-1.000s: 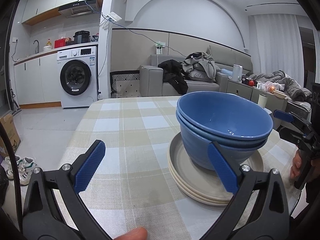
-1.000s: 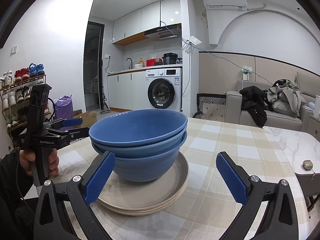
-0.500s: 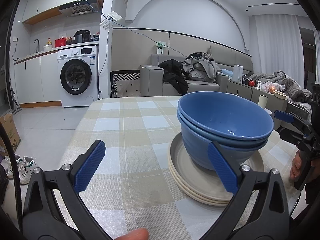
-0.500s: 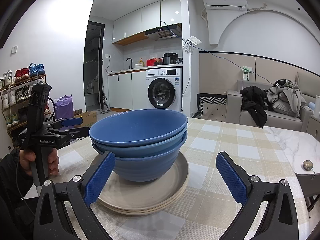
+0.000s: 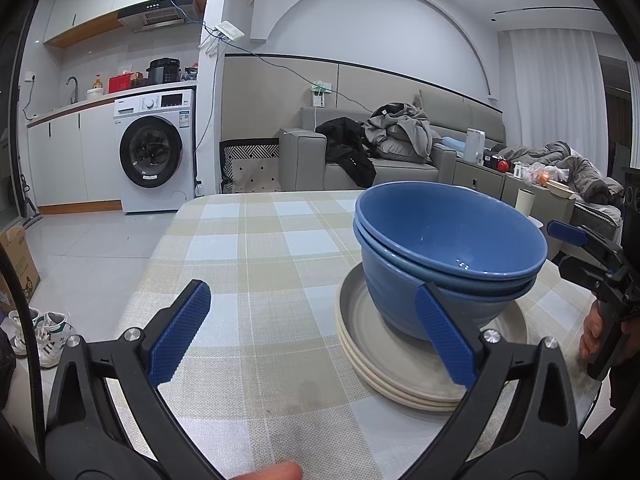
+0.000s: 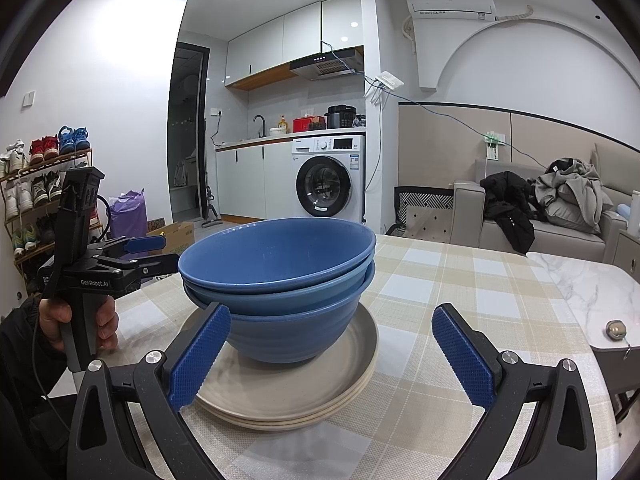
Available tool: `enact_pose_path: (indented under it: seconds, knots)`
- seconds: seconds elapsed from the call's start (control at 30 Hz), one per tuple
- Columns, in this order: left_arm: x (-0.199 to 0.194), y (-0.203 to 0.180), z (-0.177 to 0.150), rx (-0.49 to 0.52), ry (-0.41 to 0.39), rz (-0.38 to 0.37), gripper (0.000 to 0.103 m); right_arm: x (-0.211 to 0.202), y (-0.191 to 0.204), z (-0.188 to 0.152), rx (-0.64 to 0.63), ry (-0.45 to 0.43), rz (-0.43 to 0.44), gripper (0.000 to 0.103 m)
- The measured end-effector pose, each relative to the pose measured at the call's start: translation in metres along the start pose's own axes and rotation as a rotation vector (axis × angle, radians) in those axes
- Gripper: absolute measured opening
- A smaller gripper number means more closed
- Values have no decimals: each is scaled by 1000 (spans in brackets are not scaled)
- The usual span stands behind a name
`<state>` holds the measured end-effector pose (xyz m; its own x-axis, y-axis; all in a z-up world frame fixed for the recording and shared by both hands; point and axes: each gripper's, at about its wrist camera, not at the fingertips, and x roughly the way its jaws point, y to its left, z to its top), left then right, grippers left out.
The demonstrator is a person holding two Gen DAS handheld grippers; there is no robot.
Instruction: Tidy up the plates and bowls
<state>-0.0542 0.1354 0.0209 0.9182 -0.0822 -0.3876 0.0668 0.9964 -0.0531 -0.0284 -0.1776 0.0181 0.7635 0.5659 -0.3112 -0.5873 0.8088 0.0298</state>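
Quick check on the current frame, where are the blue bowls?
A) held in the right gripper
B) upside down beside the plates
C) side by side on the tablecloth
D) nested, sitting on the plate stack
D: the blue bowls are nested one inside another and rest upright on the stack of beige plates; the right gripper and left gripper are both open and hold nothing.

blue bowls (image 6: 276, 272) nested, atop stacked beige plates (image 6: 288, 396)
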Motion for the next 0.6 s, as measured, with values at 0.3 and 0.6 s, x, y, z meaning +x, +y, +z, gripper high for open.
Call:
enact_pose_path:
  seconds: [0.3,0.6]
  knots:
    - [0,-1,0,-6,-5,9,102,0,0,0,0,0,0,103]
    - [-2,0,-1,-9,-7,11,102,0,0,0,0,0,0,103]
